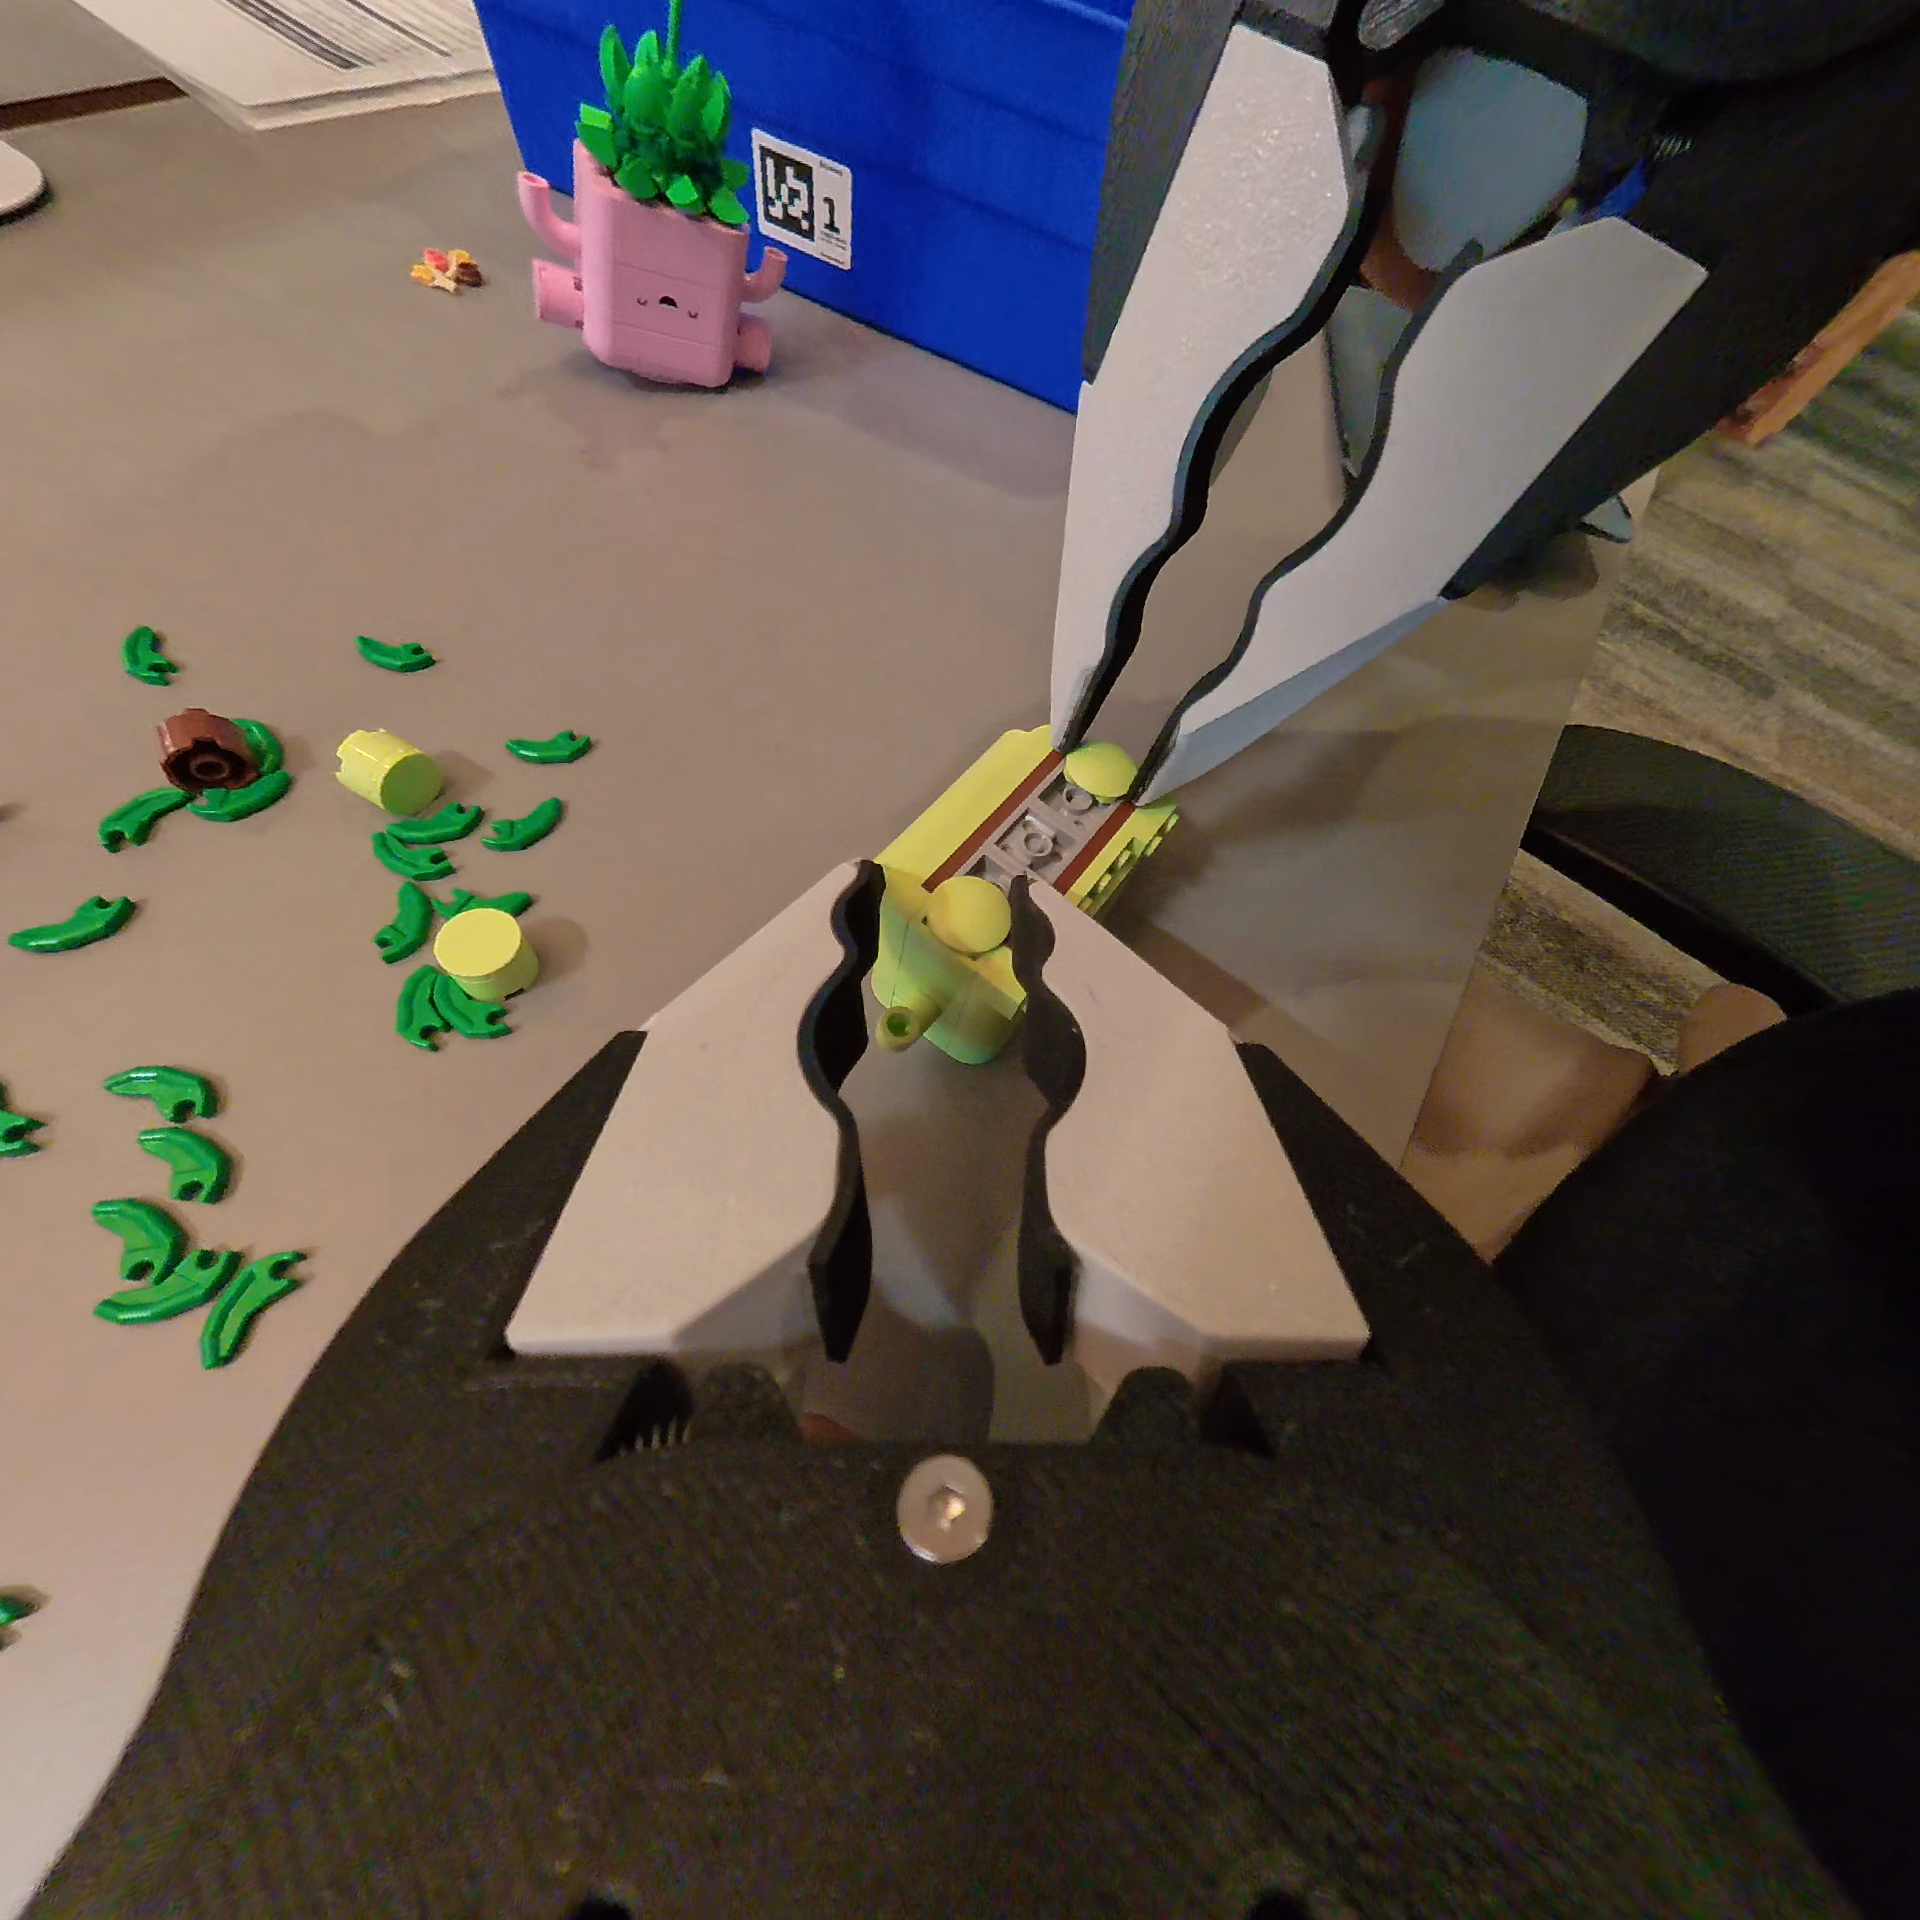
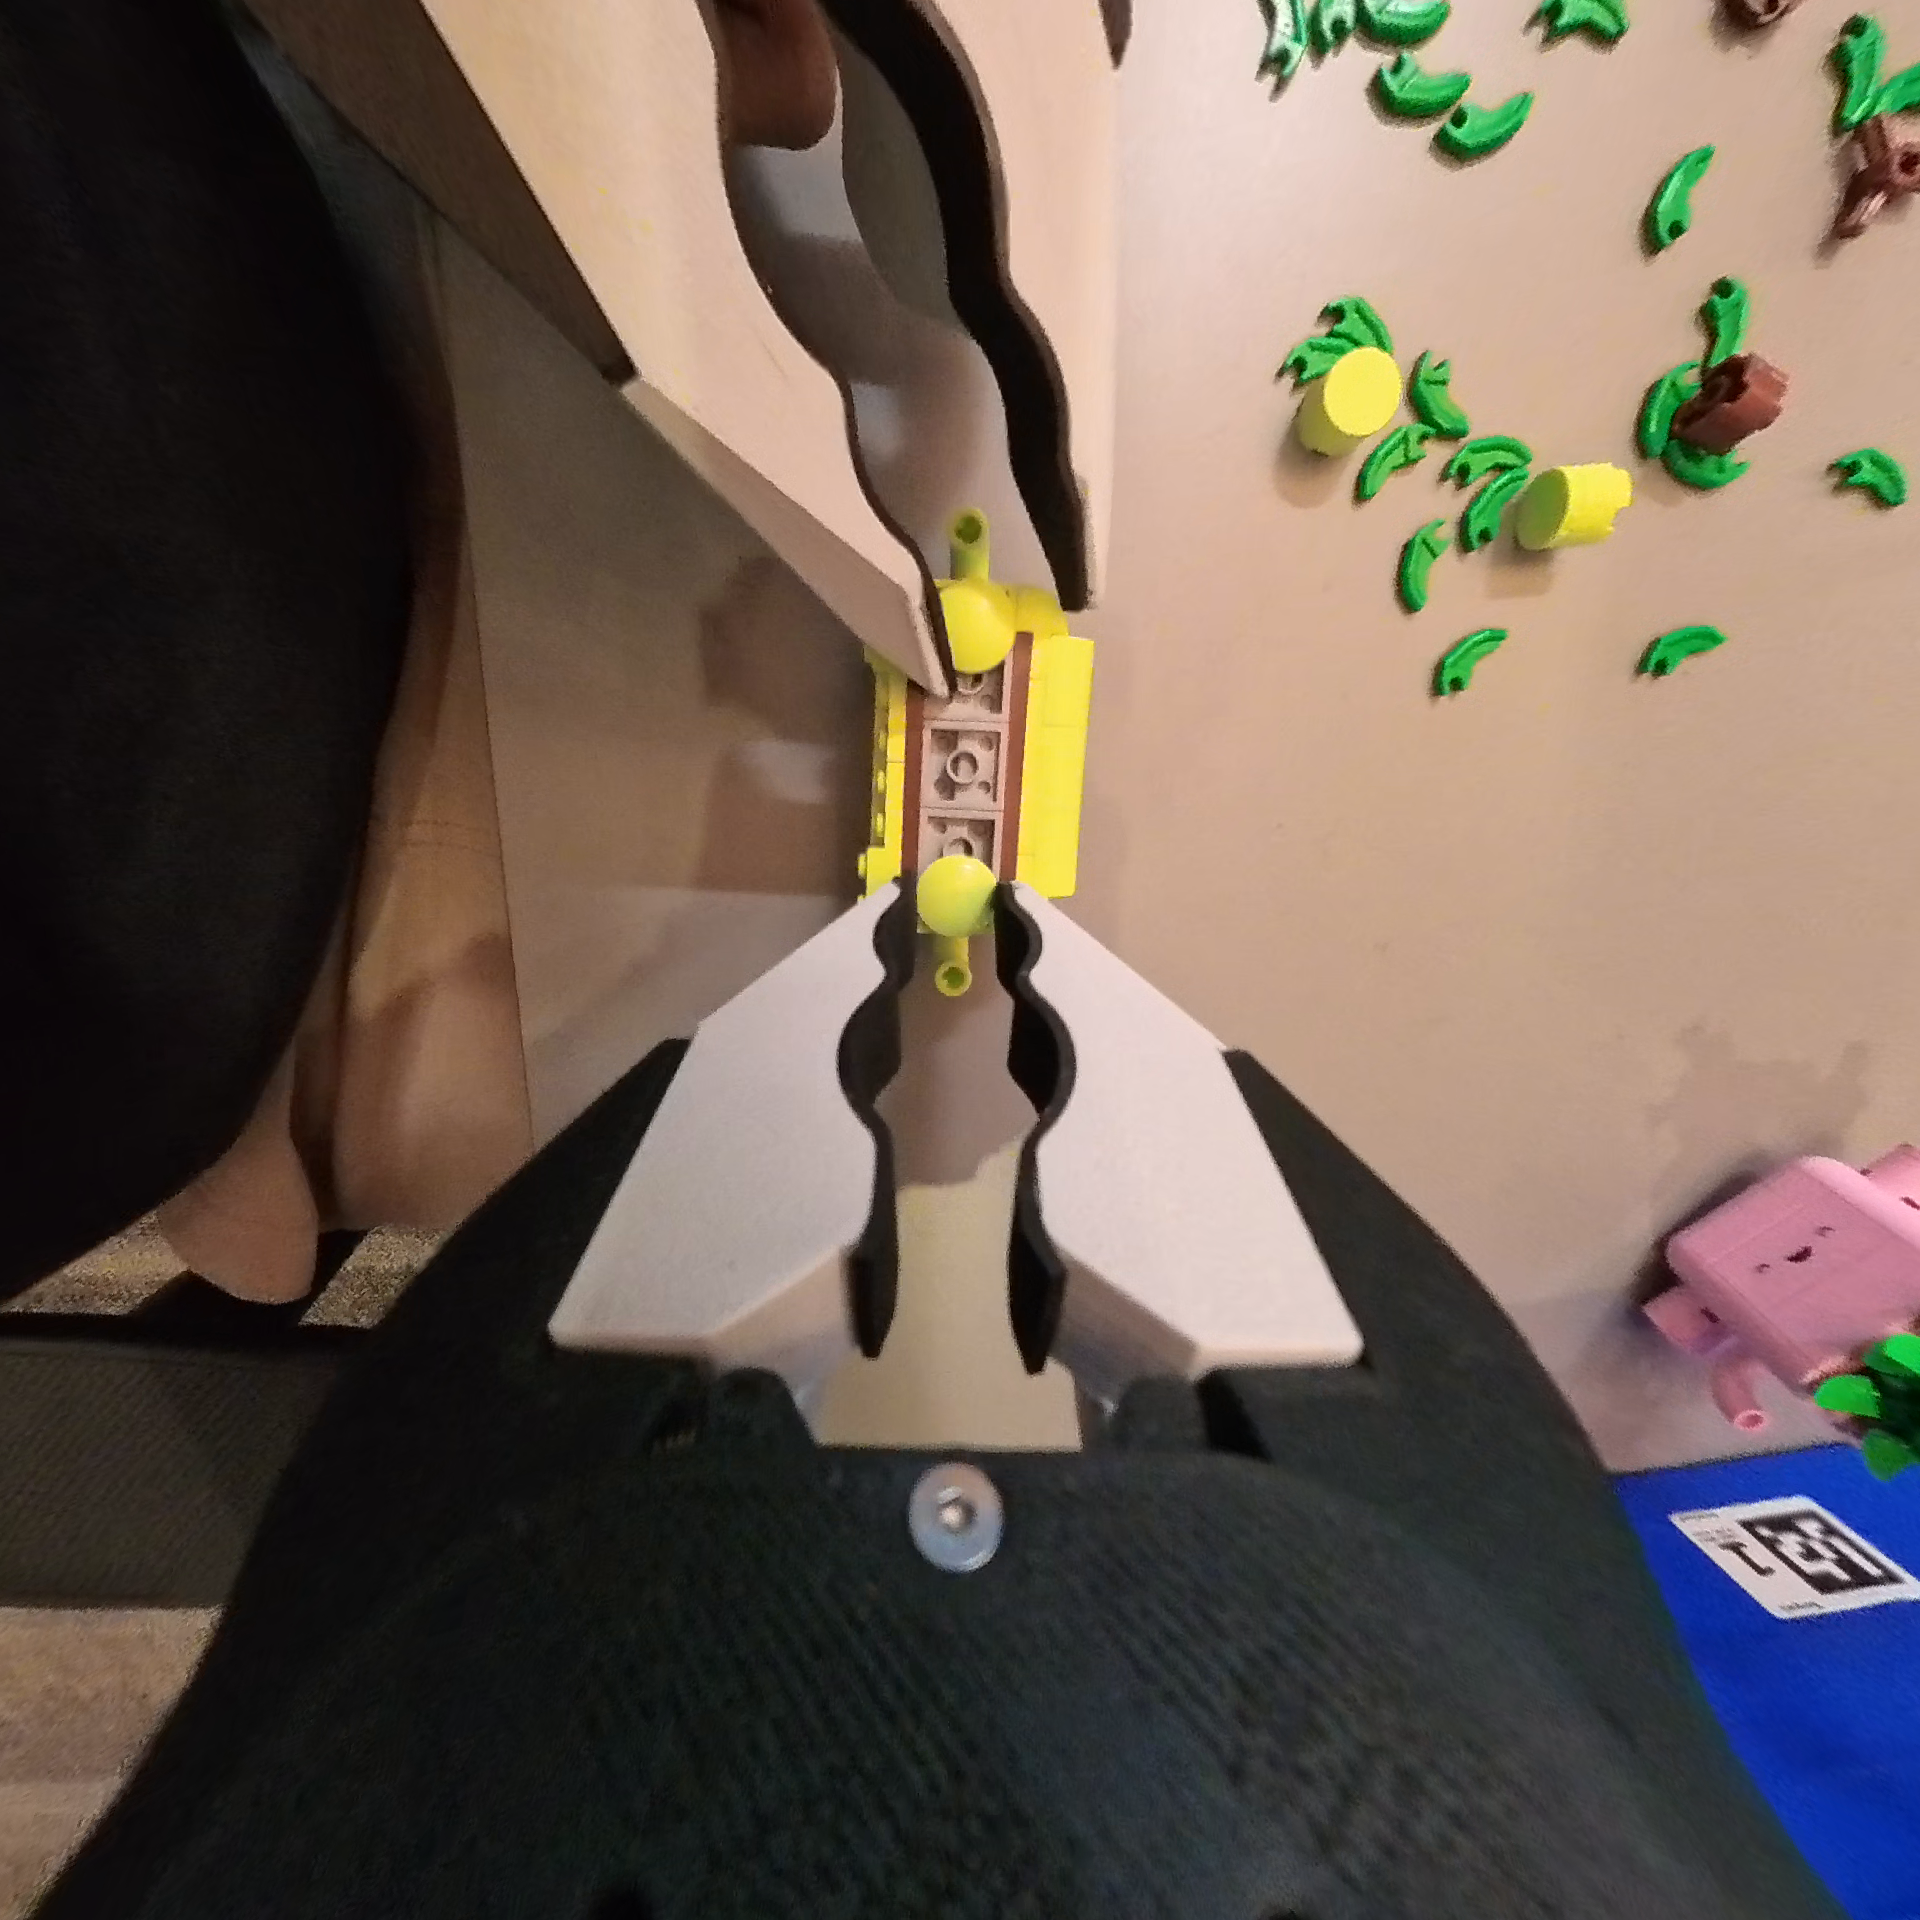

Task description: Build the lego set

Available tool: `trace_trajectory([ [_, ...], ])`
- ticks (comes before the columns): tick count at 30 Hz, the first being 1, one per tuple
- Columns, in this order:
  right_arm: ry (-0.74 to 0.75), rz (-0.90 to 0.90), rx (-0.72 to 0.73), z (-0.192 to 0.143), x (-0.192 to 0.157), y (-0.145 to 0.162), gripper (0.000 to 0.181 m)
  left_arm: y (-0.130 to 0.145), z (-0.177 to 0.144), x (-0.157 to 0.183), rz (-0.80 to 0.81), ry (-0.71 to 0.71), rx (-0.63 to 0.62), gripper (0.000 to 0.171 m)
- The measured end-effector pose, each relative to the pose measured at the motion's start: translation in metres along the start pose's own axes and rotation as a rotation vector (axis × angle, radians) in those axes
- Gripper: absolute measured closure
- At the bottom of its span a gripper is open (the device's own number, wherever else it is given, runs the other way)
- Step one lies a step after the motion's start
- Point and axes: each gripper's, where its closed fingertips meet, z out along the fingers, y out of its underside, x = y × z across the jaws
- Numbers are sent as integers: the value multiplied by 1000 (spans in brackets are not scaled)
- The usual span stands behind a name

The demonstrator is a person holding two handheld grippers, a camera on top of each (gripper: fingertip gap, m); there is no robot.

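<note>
Left wrist view: left gripper (image 1: pixel 943 914) sits at the near end of the lime block (image 1: pixel 1023 844), fingers closed around the near dome (image 1: pixel 968 912) – looks clamped on that end. Block lies on the grey table (image 1: pixel 675 582), close to its edge, long axis running straight away from this gripper toward the right gripper (image 1: pixel 1103 767), which pinches the far dome (image 1: pixel 1101 769). Loose green leaves (image 1: pixel 436 831), two lime cylinders (image 1: pixel 486 951) and a brown piece (image 1: pixel 203 748) are well off to the left; pink pot (image 1: pixel 660 281) stands by the blue bin (image 1: pixel 935 187)

Right wrist view: same layout mirrored – right gripper (image 2: pixel 948 902) closed on its near dome (image 2: pixel 951 896), block (image 2: pixel 971 764) extending dead ahead, left gripper (image 2: pixel 992 623) on the opposite dome (image 2: pixel 971 629). Grey studded strip faces up between brown rails

Judgement: both tools are collinear with the long axis, one per end, equally near – any pull or press acts along that axis, so a sideways twist risks popping a dome off
</note>
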Motion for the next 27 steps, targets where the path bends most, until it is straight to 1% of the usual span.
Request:
trace_trajectory([
  [5, -6, -4, -24, 0, -2, 0, 168, 1, -1, 0, -24, 16, 0, 148],
  [10, -23, 13, -14, 1, -4, -2, 167, -1, -2, -2, -60, 30, 12, 148],
  [22, -8, 57, -14, 0, -1, 1, 167, 0, -1, -1, -41, 21, 4, 147],
  [27, -7, 84, -11, 0, 0, 1, 164, 0, -2, -1, -40, 20, 9, 147],
])
